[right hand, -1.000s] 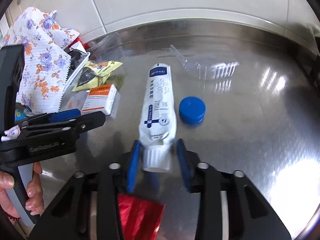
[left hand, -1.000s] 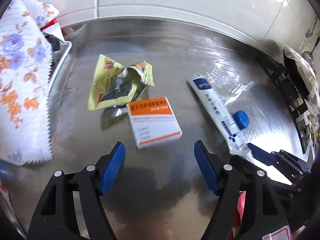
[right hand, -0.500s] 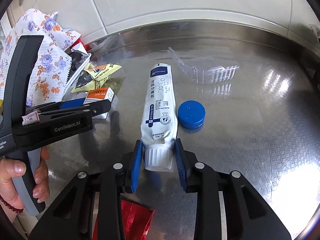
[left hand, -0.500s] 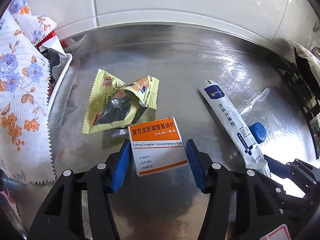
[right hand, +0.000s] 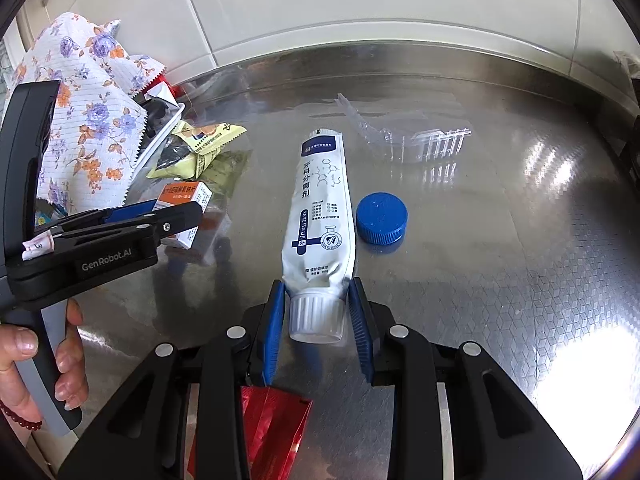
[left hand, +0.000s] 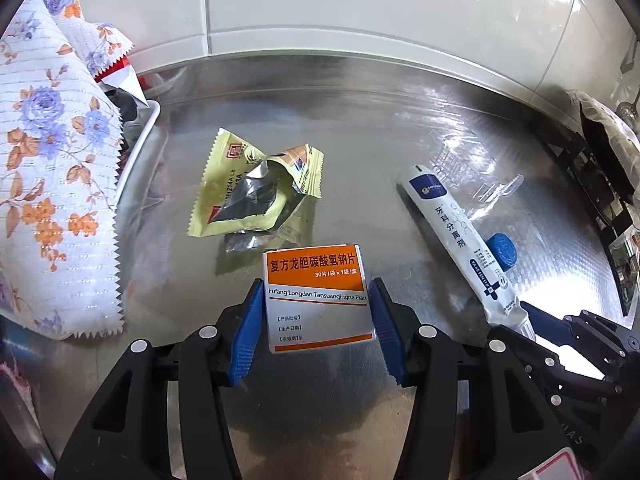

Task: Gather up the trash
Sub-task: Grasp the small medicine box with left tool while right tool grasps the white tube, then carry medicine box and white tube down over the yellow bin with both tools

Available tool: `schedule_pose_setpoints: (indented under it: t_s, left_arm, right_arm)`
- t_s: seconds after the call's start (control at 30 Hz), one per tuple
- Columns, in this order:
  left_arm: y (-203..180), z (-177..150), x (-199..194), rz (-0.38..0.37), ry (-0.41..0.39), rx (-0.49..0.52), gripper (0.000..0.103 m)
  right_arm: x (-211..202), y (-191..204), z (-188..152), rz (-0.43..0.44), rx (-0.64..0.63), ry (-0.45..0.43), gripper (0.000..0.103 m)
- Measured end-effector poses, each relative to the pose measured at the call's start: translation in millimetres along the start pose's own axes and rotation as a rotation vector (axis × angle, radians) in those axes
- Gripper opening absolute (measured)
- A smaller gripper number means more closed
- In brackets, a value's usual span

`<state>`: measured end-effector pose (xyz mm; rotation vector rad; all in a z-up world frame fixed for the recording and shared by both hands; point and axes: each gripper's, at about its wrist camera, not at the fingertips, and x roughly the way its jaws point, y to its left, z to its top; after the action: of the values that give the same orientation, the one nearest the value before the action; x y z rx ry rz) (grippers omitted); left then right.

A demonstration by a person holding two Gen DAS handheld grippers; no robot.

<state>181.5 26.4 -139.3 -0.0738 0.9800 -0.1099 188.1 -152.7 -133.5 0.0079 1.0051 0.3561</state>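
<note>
Medicine box: the orange-and-white box point(left hand: 318, 300) sits between the left gripper point(left hand: 316, 332) pads, which are closing on its sides and look to be touching them; it lies on the metal.
Toothpaste tube: its capped neck point(right hand: 316, 312) is clenched in the right gripper point(right hand: 318, 328), the body stretching away from the fingers.
Progress: judged early; both pieces grasped, neither lifted.
Left over: yellow wrapper point(left hand: 256, 192) just beyond the left fingers; blue cap point(right hand: 381, 218) and clear plastic shell point(right hand: 404, 140) beyond the right.
Bin: white tray point(left hand: 140, 148) under floral cloth point(left hand: 52, 168), left of both.
Surface: shiny steel counter point(right hand: 500, 280), tiled wall point(left hand: 360, 0) behind.
</note>
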Motion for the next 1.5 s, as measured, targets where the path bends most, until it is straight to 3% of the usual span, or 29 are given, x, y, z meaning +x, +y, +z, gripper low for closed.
schedule_pose_setpoints:
  t_s: [0.8,1.0,1.2,1.3,1.33,1.37,1.5]
  left_arm:
    - [5,-15,-35,-0.030,-0.046,0.002,0.052]
    - [7,-23,-37,-0.031,-0.035,0.008,0.052]
    - [9,-32,-32,-0.028,-0.016,0.005,0.052]
    - [10,-33,-32,-0.027,-0.016,0.008,0.052]
    - [10,-33,-31,-0.026,-0.015,0.010,0.052]
    - [10,-33,-31,-0.025,-0.015,0.011,0.052]
    - [10,-32,-31,-0.024,-0.012,0.013,0.052]
  right_arm:
    - [-53,-1,-6,0.053,0.018,-0.124,0.033]
    - [-58,-5,-17,0.036,0.008,-0.111,0.033]
    - [-30,-19,-29,-0.015,0.019,-0.045,0.034]
    - [-19,-16,-25,-0.045,0.010,-0.042,0.043]
    - [-17,-15,-22,-0.053,0.009,-0.049,0.057]
    - [-14,-14,-20,-0.065,0.006,-0.053,0.066]
    - [4,-12,-5,-0.103,0.003,-0.033,0.066]
